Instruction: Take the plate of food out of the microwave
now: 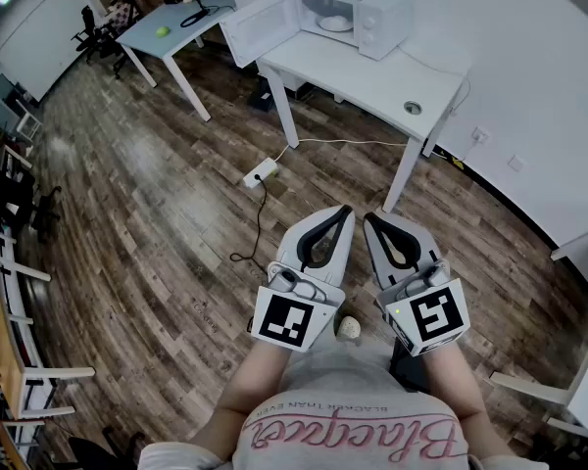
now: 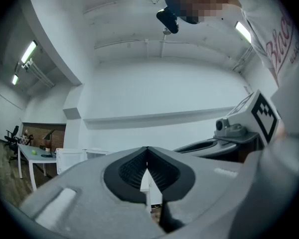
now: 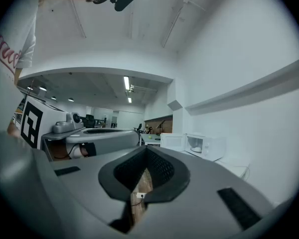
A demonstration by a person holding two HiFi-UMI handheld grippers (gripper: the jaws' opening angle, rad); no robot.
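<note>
A white microwave point(image 1: 348, 13) stands on a white table point(image 1: 372, 76) far ahead, its door point(image 1: 258, 27) swung open to the left. Inside it lies a white plate point(image 1: 335, 23); the food on it is too small to make out. The right gripper view also catches the microwave point(image 3: 205, 146) with the plate point(image 3: 196, 150) in it. Both grippers are held close to the person's body, far from the table. My left gripper point(image 1: 345, 211) is shut and holds nothing. My right gripper point(image 1: 370, 218) is shut too, with nothing between its tips.
A second white table point(image 1: 176, 18) with a green ball point(image 1: 162, 31) stands at the back left. A power strip point(image 1: 260, 172) and its cable point(image 1: 255, 223) lie on the wooden floor between me and the microwave table. Chairs point(image 1: 20, 341) line the left side.
</note>
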